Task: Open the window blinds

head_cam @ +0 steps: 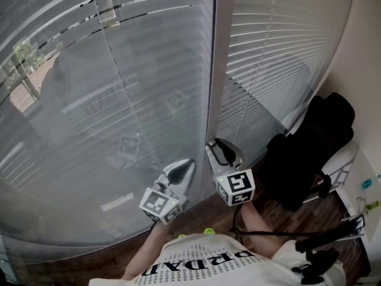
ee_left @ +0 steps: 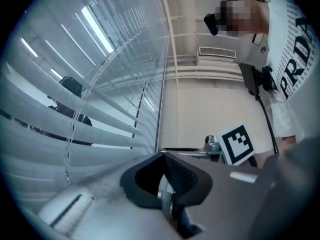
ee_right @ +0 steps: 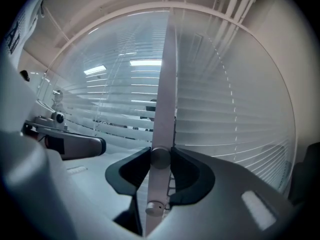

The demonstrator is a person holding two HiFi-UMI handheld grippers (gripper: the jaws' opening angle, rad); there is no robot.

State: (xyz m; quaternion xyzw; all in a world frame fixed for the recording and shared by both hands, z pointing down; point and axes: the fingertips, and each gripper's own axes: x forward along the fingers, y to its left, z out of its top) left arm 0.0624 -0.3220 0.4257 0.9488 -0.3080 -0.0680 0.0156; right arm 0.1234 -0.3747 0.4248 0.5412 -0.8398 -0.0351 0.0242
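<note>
Head view: blinds [head_cam: 119, 100] cover two panes. My left gripper [head_cam: 186, 165] and right gripper [head_cam: 217, 148] sit near blinds' lower edge, either side of post between panes.

Left gripper view: my left gripper [ee_left: 165, 156] jaws pressed together, nothing between. Shirt [ee_left: 295, 59] print reads "PRDA".

Right gripper view: my right gripper [ee_right: 161, 159] clamps pale wand [ee_right: 164, 109], which hangs upright where the two blinds meet.

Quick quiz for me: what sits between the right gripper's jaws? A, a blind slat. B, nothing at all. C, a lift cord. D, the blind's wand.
D: in the right gripper view the wand stands upright between the jaws of the right gripper, with a pad pressing on each side of it.
</note>
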